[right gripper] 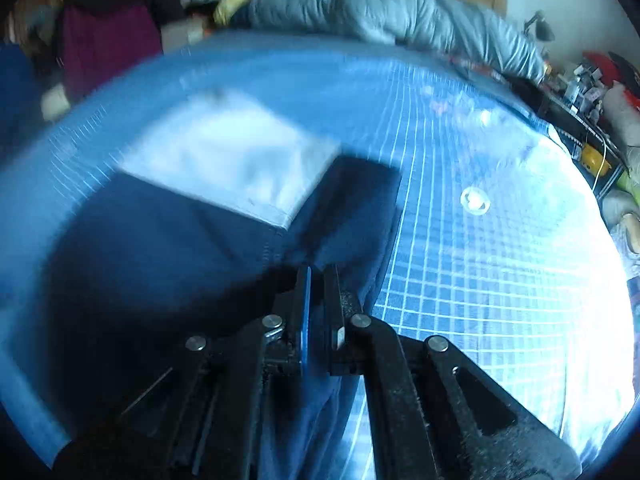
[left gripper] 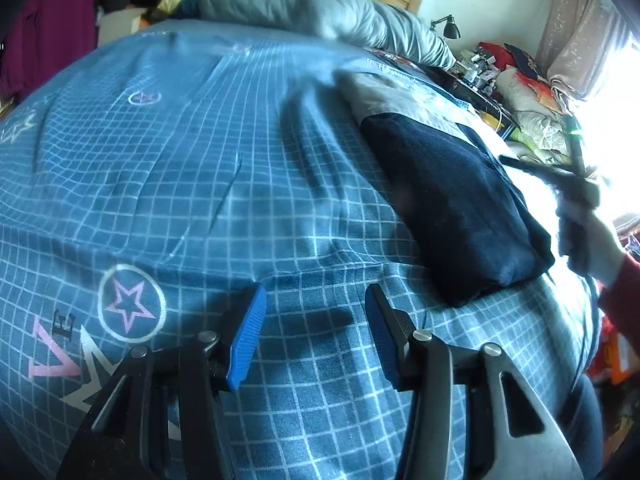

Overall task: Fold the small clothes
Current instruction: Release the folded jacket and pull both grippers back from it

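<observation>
Just ahead of right hand-held gripper (right gripper: pixel 317 276): navy garment (right gripper: pixel 168 248)

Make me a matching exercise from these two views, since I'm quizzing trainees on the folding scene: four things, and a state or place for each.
Things:
1. left claw
2. right claw
3. dark navy garment
4. grey duvet

States or places:
A. bunched at the head of the bed
B. fingers wide apart, over bare checked bedsheet
C. folded, lying on the sheet
D. fingers nearly together at the garment's edge

Pairs: 1-B, 2-D, 3-C, 4-A
</observation>
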